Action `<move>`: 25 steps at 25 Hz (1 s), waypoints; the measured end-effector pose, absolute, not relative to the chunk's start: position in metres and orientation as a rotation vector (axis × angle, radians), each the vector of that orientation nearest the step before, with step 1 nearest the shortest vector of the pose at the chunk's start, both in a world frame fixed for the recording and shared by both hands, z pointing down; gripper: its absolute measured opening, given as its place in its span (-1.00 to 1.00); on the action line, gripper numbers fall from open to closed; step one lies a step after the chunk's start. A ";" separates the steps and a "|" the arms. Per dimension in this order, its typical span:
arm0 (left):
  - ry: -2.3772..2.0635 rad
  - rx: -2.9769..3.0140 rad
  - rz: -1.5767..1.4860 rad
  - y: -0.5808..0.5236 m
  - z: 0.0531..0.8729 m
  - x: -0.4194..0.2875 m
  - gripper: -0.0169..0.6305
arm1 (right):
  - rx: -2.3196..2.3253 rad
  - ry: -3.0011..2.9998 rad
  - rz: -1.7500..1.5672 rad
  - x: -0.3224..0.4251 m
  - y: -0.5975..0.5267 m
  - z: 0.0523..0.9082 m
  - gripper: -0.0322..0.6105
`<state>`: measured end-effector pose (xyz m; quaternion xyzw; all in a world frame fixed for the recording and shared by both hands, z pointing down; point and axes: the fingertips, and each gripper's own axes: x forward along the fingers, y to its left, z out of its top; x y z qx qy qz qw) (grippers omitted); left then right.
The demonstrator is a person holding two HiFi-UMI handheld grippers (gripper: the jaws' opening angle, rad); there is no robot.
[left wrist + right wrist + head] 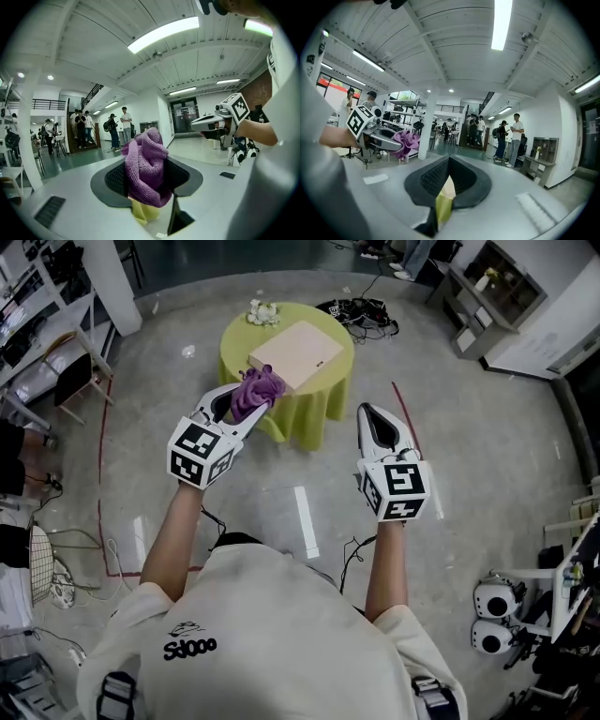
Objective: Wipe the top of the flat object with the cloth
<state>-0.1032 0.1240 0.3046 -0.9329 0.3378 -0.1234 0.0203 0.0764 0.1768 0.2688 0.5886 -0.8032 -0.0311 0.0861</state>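
The purple cloth (144, 165) is nubbly terry, the flat object (296, 354) pale matt wood, the floor (487, 427) glossy.

You're in a big open robotics lab/workshop hall, not a home: polished grey concrete floor (487, 456) w/ red tape lines (99, 493), a loose black cable tangle (361, 310), and white round-lensed robot units (489, 601) parked at the right. Overhead there's a white ribbed ceiling (93, 28) w/ long strip lights (161, 33). Further off are metal racks of equipment (401, 107) and a group of standing people w/ backpacks (115, 129) by a dark staircase (93, 93).
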 end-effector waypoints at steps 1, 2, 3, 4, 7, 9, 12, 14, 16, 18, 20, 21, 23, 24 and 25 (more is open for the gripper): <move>1.059 -2.892 -0.381 0.126 0.304 -0.103 -0.35 | 1.749 -2.397 -0.085 0.079 0.177 0.270 -0.87; 1.069 -2.887 -0.381 0.127 0.304 -0.104 -0.35 | 1.742 -2.401 -0.076 0.080 0.178 0.273 -0.87; 1.080 -2.882 -0.381 0.128 0.304 -0.104 -0.35 | 1.737 -2.403 -0.067 0.082 0.177 0.275 -0.87; 1.090 -2.878 -0.384 0.128 0.304 -0.104 -0.35 | 1.732 -2.404 -0.057 0.083 0.177 0.278 -0.87; 1.106 -2.873 -0.399 0.127 0.308 -0.101 -0.35 | 1.716 -2.416 -0.032 0.086 0.175 0.284 -0.87; 1.107 -2.870 -0.403 0.125 0.309 -0.097 -0.35 | 1.708 -2.418 -0.029 0.087 0.172 0.286 -0.87; 1.099 -2.874 -0.411 0.118 0.313 -0.091 -0.35 | 1.693 -2.424 -0.022 0.088 0.165 0.289 -0.87; 1.092 -2.878 -0.416 0.109 0.316 -0.087 -0.35 | 1.677 -2.424 -0.021 0.088 0.158 0.291 -0.87; 1.088 -2.881 -0.414 0.097 0.318 -0.084 -0.35 | 1.670 -2.419 -0.027 0.090 0.148 0.293 -0.87; 1.086 -2.883 -0.409 0.082 0.320 -0.082 -0.35 | 1.672 -2.420 -0.025 0.092 0.133 0.294 -0.87; 1.089 -2.889 -0.406 0.064 0.324 -0.082 -0.35 | 1.674 -2.423 -0.015 0.093 0.116 0.296 -0.87; 1.091 -2.892 -0.405 0.055 0.325 -0.082 -0.35 | 1.672 -2.423 -0.012 0.093 0.107 0.297 -0.87; 1.089 -2.894 -0.396 0.033 0.326 -0.083 -0.35 | 1.672 -2.417 -0.014 0.092 0.087 0.298 -0.87; 1.088 -2.895 -0.391 0.021 0.326 -0.084 -0.35 | 1.674 -2.414 -0.016 0.092 0.075 0.297 -0.87; 1.086 -2.896 -0.387 0.009 0.326 -0.084 -0.35 | 1.679 -2.413 -0.015 0.092 0.064 0.297 -0.87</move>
